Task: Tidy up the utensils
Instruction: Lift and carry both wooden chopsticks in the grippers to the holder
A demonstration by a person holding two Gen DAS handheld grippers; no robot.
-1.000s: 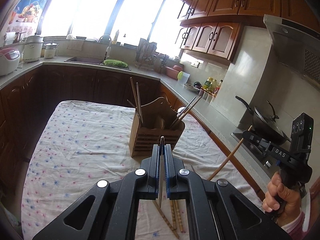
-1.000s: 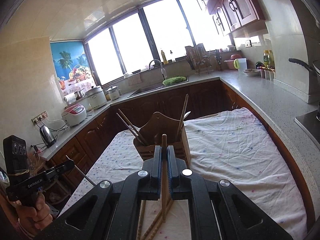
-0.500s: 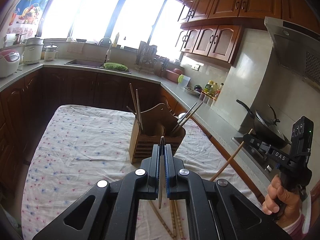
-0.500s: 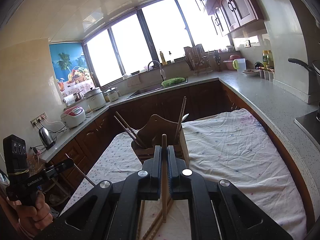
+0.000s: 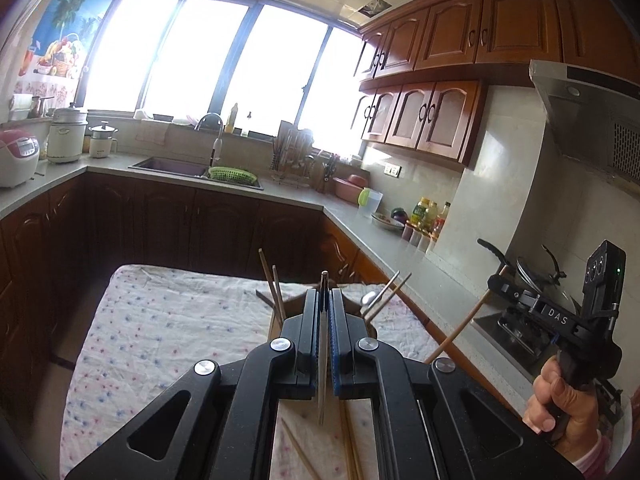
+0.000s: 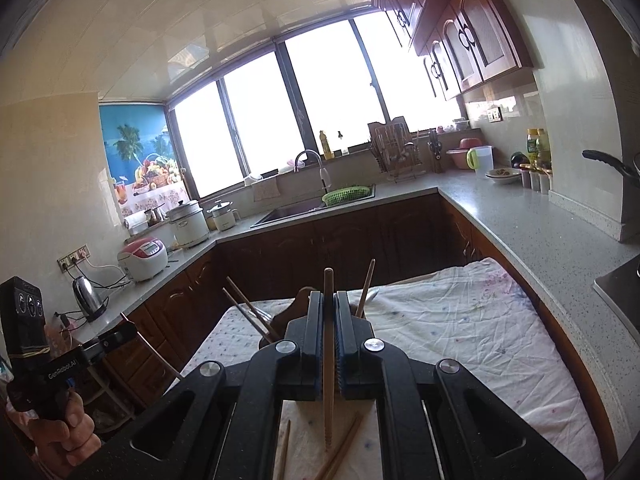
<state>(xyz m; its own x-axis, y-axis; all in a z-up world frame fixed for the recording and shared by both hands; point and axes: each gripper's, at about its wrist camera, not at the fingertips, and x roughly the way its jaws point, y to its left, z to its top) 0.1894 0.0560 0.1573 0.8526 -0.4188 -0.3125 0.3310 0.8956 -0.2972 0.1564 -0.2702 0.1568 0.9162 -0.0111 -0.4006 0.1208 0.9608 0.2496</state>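
My left gripper (image 5: 325,300) is shut on a thin grey chopstick (image 5: 322,360) that stands upright between the jaws. My right gripper (image 6: 329,300) is shut on a brown wooden chopstick (image 6: 329,360), also upright; it shows from the side in the left wrist view (image 5: 464,322). The wooden utensil holder (image 5: 294,304) stands on the cloth-covered table (image 5: 168,332) right behind the left gripper, mostly hidden, with chopsticks (image 5: 272,284) sticking out. In the right wrist view the holder (image 6: 298,306) is also half hidden. Loose chopsticks (image 6: 344,444) lie on the cloth below both grippers.
Grey kitchen counters (image 6: 532,236) wrap around the table, with a sink (image 5: 176,166), green basket (image 5: 232,174), rice cooker (image 6: 144,258), kettle (image 6: 88,298) and bottles (image 5: 428,212). A wok (image 5: 536,276) sits on the stove at right.
Both grippers have risen and tilted upward with their chopsticks, so the holder has dropped lower in view and is now mostly hidden behind the fingers.
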